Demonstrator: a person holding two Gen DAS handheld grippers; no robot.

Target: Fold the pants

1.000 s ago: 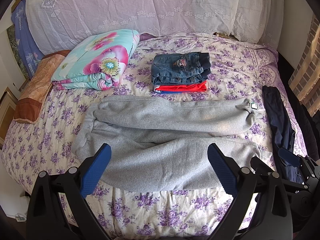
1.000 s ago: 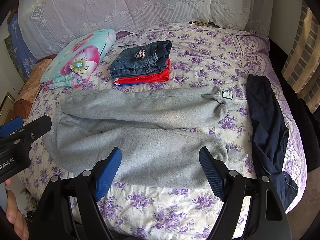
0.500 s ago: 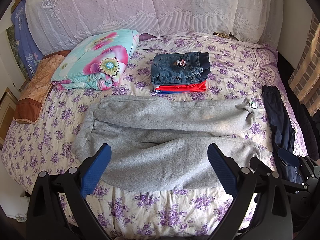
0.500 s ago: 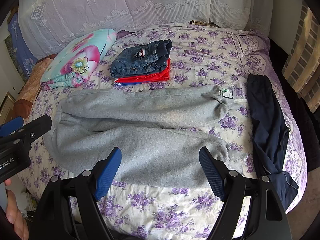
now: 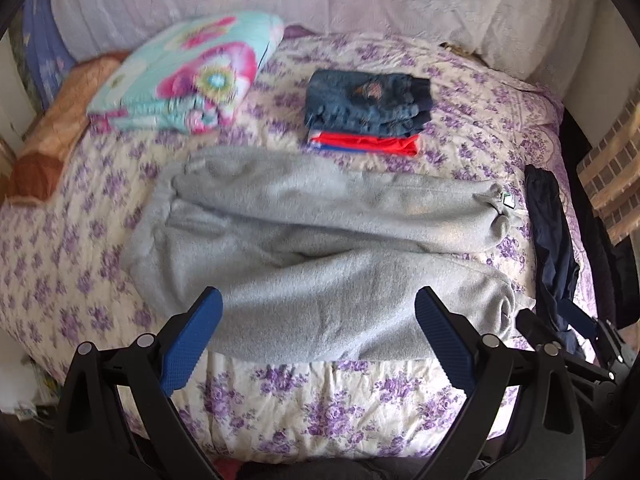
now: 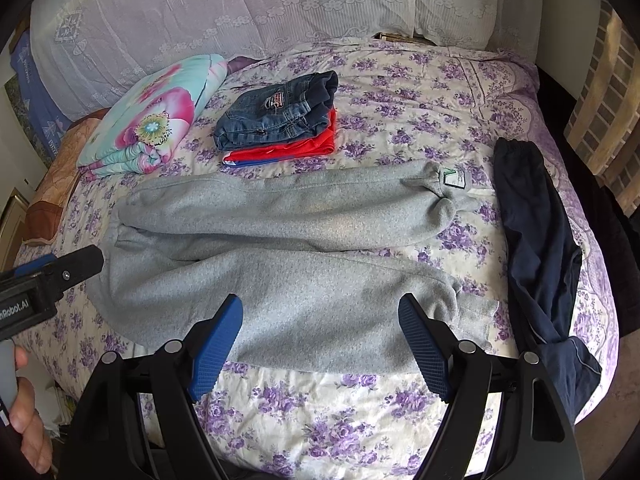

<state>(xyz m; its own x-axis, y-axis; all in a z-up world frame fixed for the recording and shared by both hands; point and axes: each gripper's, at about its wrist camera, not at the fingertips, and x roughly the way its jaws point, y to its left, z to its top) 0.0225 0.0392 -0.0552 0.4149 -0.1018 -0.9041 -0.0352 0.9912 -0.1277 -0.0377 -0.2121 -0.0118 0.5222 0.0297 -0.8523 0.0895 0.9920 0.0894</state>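
Pants [image 6: 280, 264], the grey sweat kind, are lying spread out across the bed [image 6: 320, 420], legs running sideways and a bit apart. Both claws, left claw [image 5: 318, 338] and right claw [image 6: 320, 350], hover wide open just short of the near leg, gripping nothing. Looks like folding hasn't started; I'd guess next is pinching the near leg's edge and flipping it over the far one.
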